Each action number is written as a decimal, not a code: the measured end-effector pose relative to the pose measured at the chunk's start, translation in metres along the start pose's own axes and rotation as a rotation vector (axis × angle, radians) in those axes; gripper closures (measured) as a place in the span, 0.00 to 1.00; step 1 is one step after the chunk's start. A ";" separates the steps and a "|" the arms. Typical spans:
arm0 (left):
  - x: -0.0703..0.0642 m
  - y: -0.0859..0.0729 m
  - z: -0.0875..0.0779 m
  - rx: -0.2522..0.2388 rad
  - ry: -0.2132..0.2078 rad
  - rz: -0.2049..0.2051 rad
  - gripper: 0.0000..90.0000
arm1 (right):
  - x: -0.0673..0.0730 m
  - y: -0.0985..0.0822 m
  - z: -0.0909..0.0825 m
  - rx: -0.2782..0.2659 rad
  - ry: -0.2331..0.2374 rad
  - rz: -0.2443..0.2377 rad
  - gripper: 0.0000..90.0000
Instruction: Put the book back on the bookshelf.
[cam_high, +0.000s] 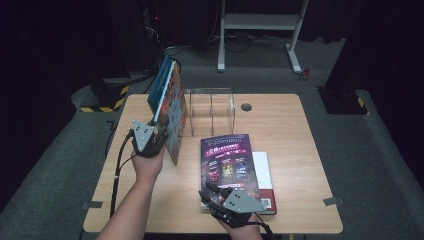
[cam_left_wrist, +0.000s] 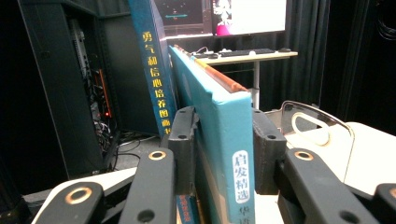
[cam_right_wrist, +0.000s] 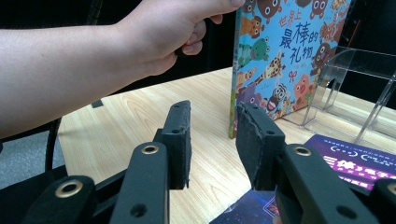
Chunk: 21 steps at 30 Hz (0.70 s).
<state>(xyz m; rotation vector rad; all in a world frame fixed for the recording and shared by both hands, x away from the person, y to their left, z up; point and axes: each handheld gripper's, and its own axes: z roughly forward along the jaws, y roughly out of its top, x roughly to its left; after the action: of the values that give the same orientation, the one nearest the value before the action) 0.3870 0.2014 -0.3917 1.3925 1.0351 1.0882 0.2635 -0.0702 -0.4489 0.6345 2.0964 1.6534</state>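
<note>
We judge the step to be shelving: the left gripper (cam_high: 159, 137) holds two picture books (cam_high: 170, 107) upright on the wooden table (cam_high: 290, 150), just left of the clear acrylic book rack (cam_high: 210, 112), jaws flanking the teal spine with the pads barely touching. Next we must guide them into a slot. The right gripper (cam_high: 212, 192) rests, jaws parted and empty, over the purple book (cam_high: 227, 160).

Two black jaws standing apart, nothing between them, above a wooden bench (cam_right_wrist: 140, 121). Beyond, a picture book (cam_right_wrist: 285, 56) upright on its edge. A hand (cam_right_wrist: 173, 32) upper left. Clear plastic rack (cam_right_wrist: 359, 88) at right; purple book (cam_right_wrist: 355, 161) lying lower right.
</note>
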 end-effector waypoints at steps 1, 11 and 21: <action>0.000 0.000 -0.001 0.001 0.000 0.003 0.74 | 0.000 0.000 0.000 -0.001 0.000 0.000 0.73; 0.000 0.000 -0.004 0.005 0.000 0.005 0.71 | 0.001 0.000 0.001 0.005 0.005 0.000 0.73; 0.003 -0.001 -0.009 0.019 0.008 0.004 0.71 | 0.001 0.000 0.001 0.006 0.007 -0.004 0.73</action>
<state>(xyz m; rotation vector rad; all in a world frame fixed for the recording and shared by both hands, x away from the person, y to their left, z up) 0.3789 0.2059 -0.3917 1.4067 1.0515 1.0902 0.2632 -0.0686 -0.4495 0.6274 2.1065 1.6501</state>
